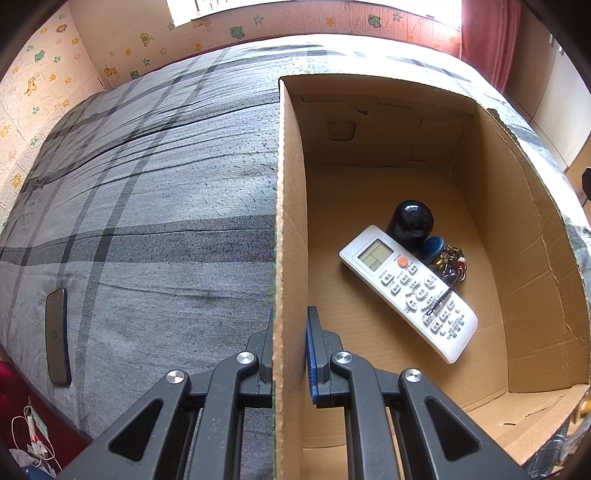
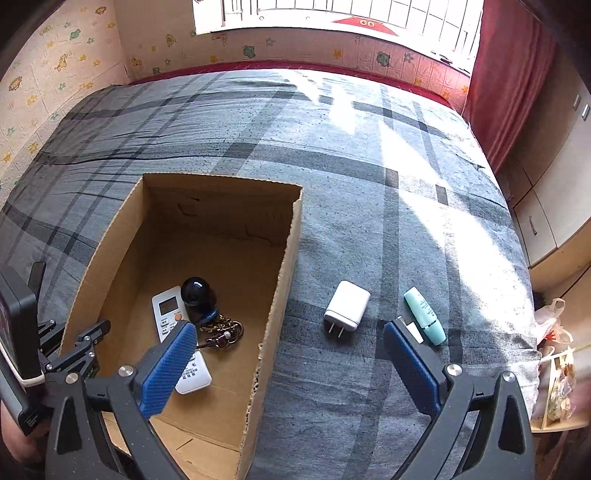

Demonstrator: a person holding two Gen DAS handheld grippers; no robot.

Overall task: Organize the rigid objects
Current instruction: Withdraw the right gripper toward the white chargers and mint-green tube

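The left gripper (image 1: 290, 328) is clamped on the cardboard box (image 1: 291, 221) wall, while the right gripper (image 2: 291, 339) is held spread wide, empty, above the white charger (image 2: 347, 304).

Daylight from the window (image 2: 332, 18) glares across the bedspread (image 2: 369, 147) — sharp pictures, fisheye-bent, dark-cornered.

You are in a home bedroom. A bed (image 2: 369, 155) in a grey plaid cover fills the middle of both views. Cartoon animal wallpaper (image 2: 66, 62) runs along the upper left, a barred window (image 2: 332, 14) sits at top centre, a red curtain (image 2: 509, 74) hangs upper right, and wardrobe doors (image 2: 554, 192) line the right edge.
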